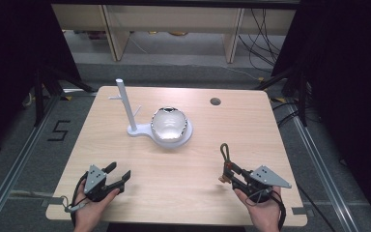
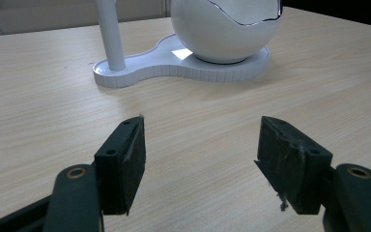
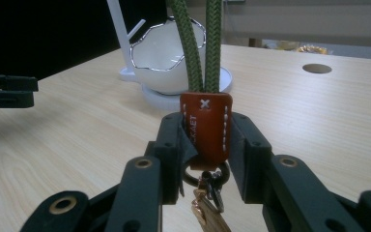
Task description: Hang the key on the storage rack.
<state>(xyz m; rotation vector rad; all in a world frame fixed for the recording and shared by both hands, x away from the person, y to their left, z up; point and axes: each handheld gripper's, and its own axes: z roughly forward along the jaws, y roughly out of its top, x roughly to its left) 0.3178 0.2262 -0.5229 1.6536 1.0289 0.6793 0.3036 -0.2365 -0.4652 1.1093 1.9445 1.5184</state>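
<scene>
- Near the table's (image 1: 183,169) front right edge, the right gripper (image 1: 228,177) clamps a keychain (image 3: 206,126) by its brown leather tab.
- Its long axis stands about upright: the green cord loop (image 1: 225,151) rises from the tab, and the metal ring and clasp (image 3: 206,203) hang below.
- Top of the loop is cut off in the right gripper view; the clasp is partly hidden behind the jaws.
- Front left, the left gripper (image 1: 119,176) has its jaws wide apart, holding nothing.
- Mid-table stands a white stand (image 1: 136,129) with a post and an egg-shaped bowl (image 1: 169,123); the bowl's inside is hard to make out.
</scene>
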